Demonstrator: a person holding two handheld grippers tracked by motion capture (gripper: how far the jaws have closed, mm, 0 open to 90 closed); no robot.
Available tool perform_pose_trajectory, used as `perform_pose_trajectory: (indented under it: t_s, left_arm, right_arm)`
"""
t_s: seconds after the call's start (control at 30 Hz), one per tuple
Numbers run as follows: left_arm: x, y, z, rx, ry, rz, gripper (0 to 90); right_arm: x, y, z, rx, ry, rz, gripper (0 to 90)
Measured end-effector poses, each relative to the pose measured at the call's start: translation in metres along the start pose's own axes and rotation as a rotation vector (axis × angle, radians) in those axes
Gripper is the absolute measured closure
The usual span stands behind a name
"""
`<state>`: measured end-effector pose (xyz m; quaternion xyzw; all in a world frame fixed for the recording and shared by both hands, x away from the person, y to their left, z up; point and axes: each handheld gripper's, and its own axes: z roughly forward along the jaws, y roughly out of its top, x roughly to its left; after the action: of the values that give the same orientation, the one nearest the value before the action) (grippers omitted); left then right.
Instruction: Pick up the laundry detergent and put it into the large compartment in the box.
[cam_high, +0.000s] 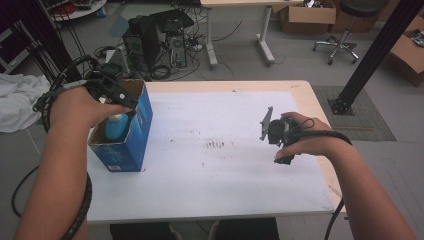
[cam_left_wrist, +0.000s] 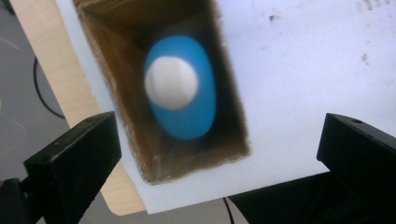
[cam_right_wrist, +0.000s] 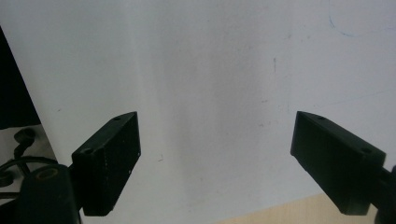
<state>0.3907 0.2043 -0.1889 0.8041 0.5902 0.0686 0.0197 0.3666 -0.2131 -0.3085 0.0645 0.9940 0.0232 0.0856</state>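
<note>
blue box (cam_high: 143, 131) print too small to read, no legible text

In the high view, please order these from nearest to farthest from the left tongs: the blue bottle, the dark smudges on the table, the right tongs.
1. blue bottle: inside the blue box, directly under the left tongs.
2. dark smudges: mid-table.
3. right tongs: far right side.

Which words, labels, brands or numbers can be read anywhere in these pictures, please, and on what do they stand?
None can be read.
Blue box: a small pale print patch near the bottom of its side, too small and blurred to read.
Blue bottle with white cap inside the box: no lettering visible from above.
White table sheet: only dark smudges, no writing.
</note>
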Motion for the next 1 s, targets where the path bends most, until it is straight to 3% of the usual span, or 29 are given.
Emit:
perform_pose_trajectory:
  t_s: [0.13, 0.3, 0.5, 0.8, 0.83, 0.87, 1.0]
  left_arm:
    - [-0.01, 0.002, -0.007, -0.013, -0.006, 0.059, 0.1]
    - [-0.027, 0.004, -0.013, -0.019, -0.009, 0.167, 0.1]
    - [-0.052, 0.006, -0.015, -0.019, -0.05, 0.304, 0.1]
    - [-0.093, 0.008, -0.019, -0.049, -0.063, 0.522, 0.1]
    - [-0.093, 0.008, -0.019, -0.049, -0.063, 0.522, 0.1]
    - [-0.1, 0.007, -0.017, -0.052, -0.074, 0.565, 0.1]
    - [-0.112, 0.004, -0.011, -0.056, -0.092, 0.665, 0.1]
  right_arm:
    - [-0.001, 0.001, -0.001, 0.008, -0.001, -0.005, 16.0]
    - [-0.002, 0.003, -0.001, 0.012, 0.001, -0.006, 16.0]
    - [-0.003, 0.004, 0.001, 0.02, 0.006, -0.007, 16.0]
    - [-0.004, 0.004, 0.003, 0.03, 0.015, -0.009, 16.0]
    - [-0.004, 0.004, 0.003, 0.03, 0.015, -0.009, 16.0]
    - [-0.005, 0.004, 0.003, 0.027, 0.016, -0.012, 16.0]
    - [-0.005, 0.004, 0.003, 0.019, 0.026, -0.011, 16.0]
